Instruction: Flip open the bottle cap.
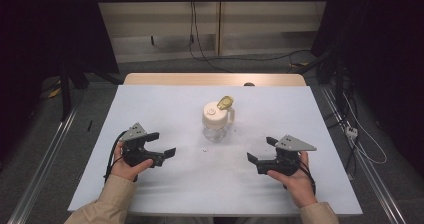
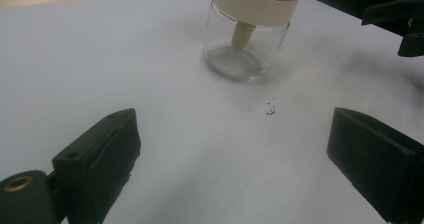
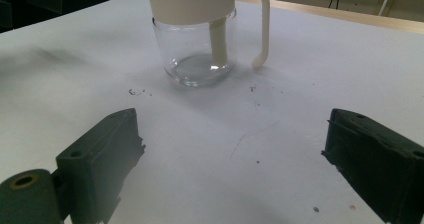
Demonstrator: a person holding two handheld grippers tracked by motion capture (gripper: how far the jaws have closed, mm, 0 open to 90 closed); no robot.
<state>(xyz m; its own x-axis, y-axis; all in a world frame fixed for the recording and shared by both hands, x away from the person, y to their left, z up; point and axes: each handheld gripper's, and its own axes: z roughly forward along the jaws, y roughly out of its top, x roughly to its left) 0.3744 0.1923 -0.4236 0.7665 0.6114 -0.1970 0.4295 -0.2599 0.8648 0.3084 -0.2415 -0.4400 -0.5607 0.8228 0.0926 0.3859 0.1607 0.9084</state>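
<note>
A small glass jar [image 1: 217, 121] with a cream lid stood upright near the middle of the white table [image 1: 165, 104], a little toward the far side. A cream handle curved down its right side, a yellowish flip cap [image 1: 225, 102] stuck up from the lid, and a pale tube [image 3: 218, 41] ran down inside the clear glass, which looked empty.

The person's left hand [image 1: 127, 166] held the left gripper [image 1: 165, 144] on the near left of the table, its jaws spread wide with nothing between them, pointing right and toward the jar. The right hand [image 1: 295, 176] held the right gripper [image 1: 260, 149] on the near right, jaws likewise wide apart and empty, pointing left toward the jar. Both grippers sat well apart from the jar, one on either side.

A few dark specks [image 2: 270, 107] marked the table surface just in front of the jar. Beige sleeves [image 1: 107, 199] came in from the near edge.
</note>
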